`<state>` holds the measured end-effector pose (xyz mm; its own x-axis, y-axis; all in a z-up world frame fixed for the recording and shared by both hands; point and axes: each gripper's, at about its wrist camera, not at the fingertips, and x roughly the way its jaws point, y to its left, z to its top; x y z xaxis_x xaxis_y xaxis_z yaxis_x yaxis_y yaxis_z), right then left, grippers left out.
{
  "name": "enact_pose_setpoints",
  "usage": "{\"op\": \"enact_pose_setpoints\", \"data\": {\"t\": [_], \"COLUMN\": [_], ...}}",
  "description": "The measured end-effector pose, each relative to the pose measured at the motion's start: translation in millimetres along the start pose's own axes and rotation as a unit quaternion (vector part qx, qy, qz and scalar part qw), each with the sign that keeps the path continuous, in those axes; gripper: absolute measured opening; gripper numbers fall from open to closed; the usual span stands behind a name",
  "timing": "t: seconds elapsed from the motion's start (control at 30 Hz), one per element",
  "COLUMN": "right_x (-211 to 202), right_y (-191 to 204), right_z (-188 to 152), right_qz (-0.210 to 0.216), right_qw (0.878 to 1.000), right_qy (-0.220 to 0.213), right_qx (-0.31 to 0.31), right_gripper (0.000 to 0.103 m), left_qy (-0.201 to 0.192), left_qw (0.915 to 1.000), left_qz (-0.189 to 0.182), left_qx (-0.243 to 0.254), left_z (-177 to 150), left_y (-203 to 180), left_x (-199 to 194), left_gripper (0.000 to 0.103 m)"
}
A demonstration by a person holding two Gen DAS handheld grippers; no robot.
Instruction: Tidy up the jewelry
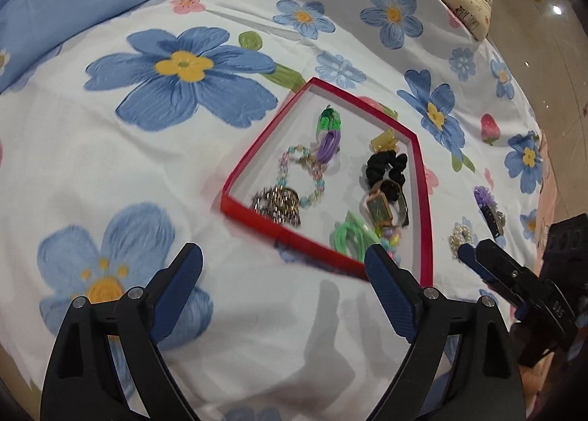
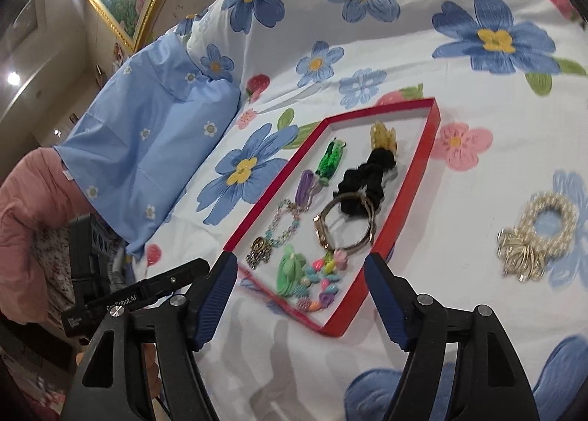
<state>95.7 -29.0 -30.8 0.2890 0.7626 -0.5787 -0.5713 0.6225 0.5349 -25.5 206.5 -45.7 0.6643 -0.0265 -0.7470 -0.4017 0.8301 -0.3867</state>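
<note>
Tray nearly filled as jewelry sorting nears its end on a flowered bed (image 1: 110, 171).

Both tongs, left (image 1: 283, 274) and right (image 2: 297, 274), hang spread and empty just short of the red tray (image 1: 422, 178), which holds a watch (image 2: 345, 226), scrunchie (image 2: 367, 171) and bracelets; a pearl band (image 2: 547, 222) and clips (image 1: 488, 208) remain outside, right of the tongs, nothing blocking.
</note>
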Motion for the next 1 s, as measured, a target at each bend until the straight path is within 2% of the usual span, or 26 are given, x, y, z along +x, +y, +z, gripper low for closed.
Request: {"op": "enact_pose_setpoints", "data": {"t": [0.2,0.33,0.47,0.57,0.63,0.67,0.7,0.77,0.87,1.0], "right_x": [-7,-18,-38,-52,-63,-67,-70,-72,-69,-55], "right_y": [-3,8,26,39,49,53,59,67,66,49], "right_z": [-17,-24,-23,-16,-8,-5,-2,2,-3,-19], "right_qz": [0.003,-0.017,-0.043,-0.059,-0.06,-0.063,-0.071,-0.083,-0.105,-0.101], "right_qw": [1.0,0.999,0.994,0.989,0.984,0.983,0.979,0.974,0.97,0.977], "right_qy": [-0.01,-0.028,-0.064,-0.081,-0.096,-0.1,-0.105,-0.109,-0.117,-0.113], "right_qx": [0.015,-0.023,-0.075,-0.11,-0.135,-0.143,-0.158,-0.18,-0.186,-0.151], "right_gripper": [0.074,0.074,0.074,0.082,0.093,0.096,0.099,0.1,0.102,0.102], "left_qy": [-0.02,-0.047,-0.059,-0.071,-0.095,-0.111,-0.123,-0.138,-0.137,-0.127], "left_qw": [0.9996,0.9972,0.9955,0.9921,0.9883,0.9855,0.9831,0.9784,0.9774,0.978], "left_qz": [0.017,0.043,0.043,0.052,0.057,0.064,0.072,0.095,0.103,0.11], "left_qx": [0.014,0.04,0.061,0.089,0.105,0.112,0.116,0.122,0.124,0.124], "left_z": [-13,-19,-19,-14,-12,-11,-11,-13,-19,-32], "left_y": [-5,-15,-23,-34,-41,-44,-45,-47,-45,-42], "left_x": [-16,-31,-45,-59,-70,-76,-79,-80,-71,-60], "left_gripper": [0.091,0.091,0.091,0.095,0.097,0.102,0.103,0.103,0.103,0.103]}}
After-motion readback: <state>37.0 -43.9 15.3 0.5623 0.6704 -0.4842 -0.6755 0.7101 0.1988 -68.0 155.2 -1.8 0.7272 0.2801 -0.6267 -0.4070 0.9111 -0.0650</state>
